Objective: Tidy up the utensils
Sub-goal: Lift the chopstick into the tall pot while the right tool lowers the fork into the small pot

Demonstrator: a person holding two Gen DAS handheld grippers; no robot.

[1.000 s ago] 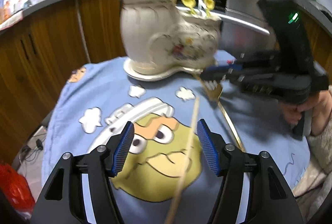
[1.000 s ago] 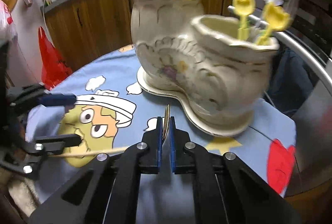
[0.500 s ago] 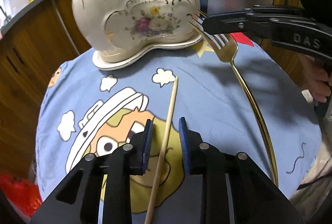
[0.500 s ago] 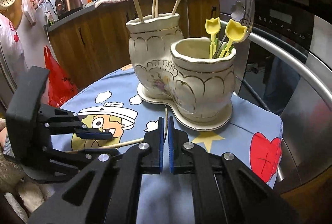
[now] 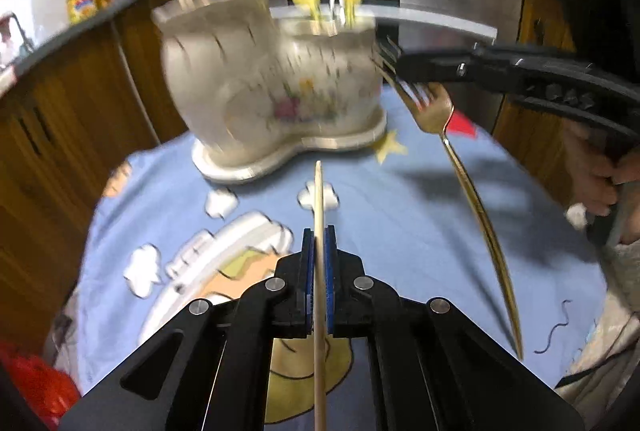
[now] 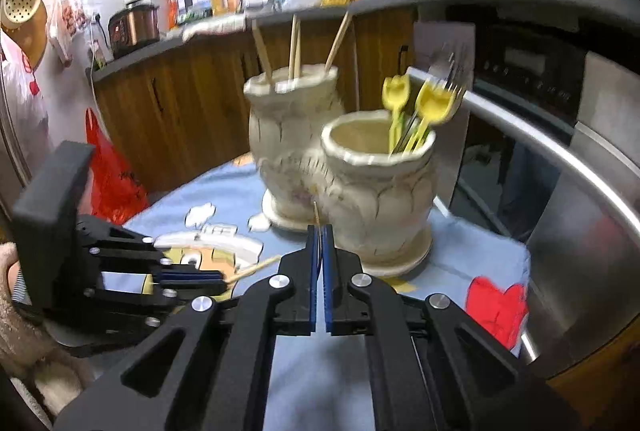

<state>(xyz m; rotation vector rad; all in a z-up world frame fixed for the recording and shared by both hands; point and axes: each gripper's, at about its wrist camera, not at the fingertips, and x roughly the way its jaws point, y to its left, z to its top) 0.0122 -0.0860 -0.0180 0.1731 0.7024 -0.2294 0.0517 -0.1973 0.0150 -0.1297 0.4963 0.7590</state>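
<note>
Now the chopstick (image 5: 319, 207) sits pinched between the left tool (image 5: 319, 243) pads.

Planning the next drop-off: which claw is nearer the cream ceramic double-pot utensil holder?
Right. The right claw, gripping the gold fork, has its tip beside the cream ceramic utensil holder. The left claw, clamping the wooden chopstick, sits farther back over the blue cloth.

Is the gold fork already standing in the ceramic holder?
No. The gold fork is clamped by its tines in the right gripper, beside the ceramic holder.
</note>
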